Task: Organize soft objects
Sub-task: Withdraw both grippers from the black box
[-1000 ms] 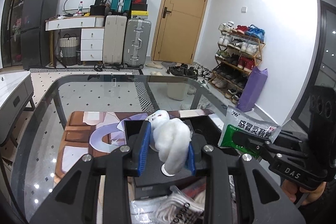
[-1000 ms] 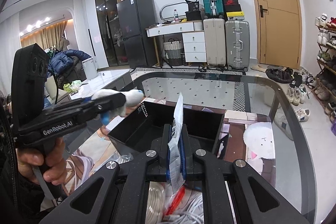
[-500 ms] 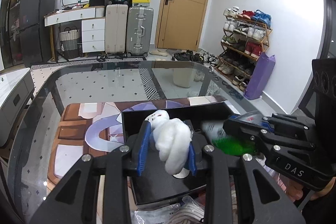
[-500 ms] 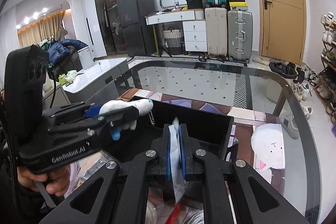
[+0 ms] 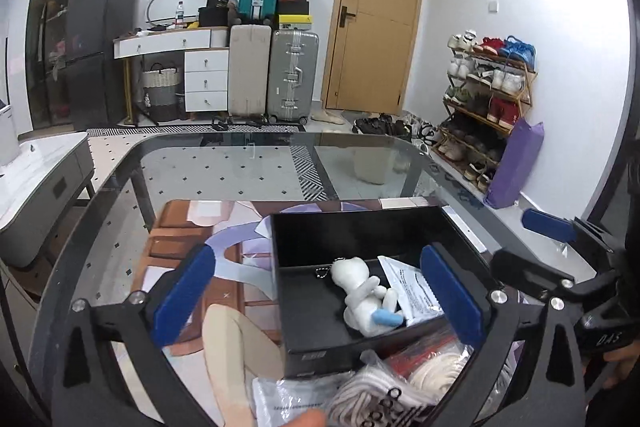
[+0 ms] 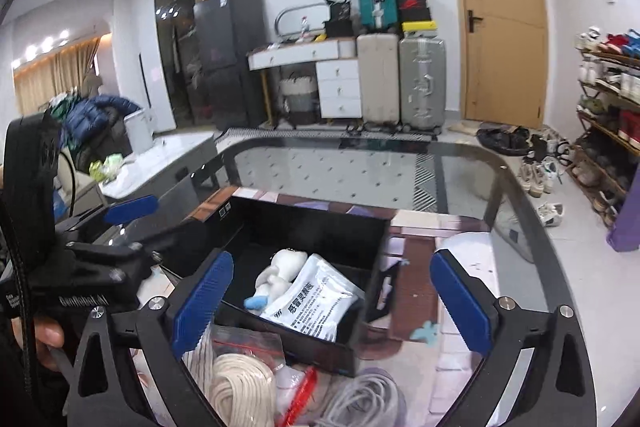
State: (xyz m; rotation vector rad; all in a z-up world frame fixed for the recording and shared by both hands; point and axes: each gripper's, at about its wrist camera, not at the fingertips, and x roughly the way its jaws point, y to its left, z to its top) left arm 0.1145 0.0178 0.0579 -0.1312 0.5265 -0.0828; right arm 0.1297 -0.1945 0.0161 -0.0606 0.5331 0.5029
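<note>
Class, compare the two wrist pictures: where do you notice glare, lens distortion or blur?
Left wrist view: fisheye bends the door and walls; the right wall is washed out; the plush toy in the black box looks sharp. Right wrist view: ceiling lights flare top left; the left gripper looks slightly blurred.

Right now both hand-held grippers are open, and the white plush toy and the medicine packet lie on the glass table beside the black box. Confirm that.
Not quite. The left hand-held gripper and the right hand-held gripper are both open, but the white plush toy and the medicine packet lie inside the black box, not on the glass table beside it. Both wrist views show this.
</note>
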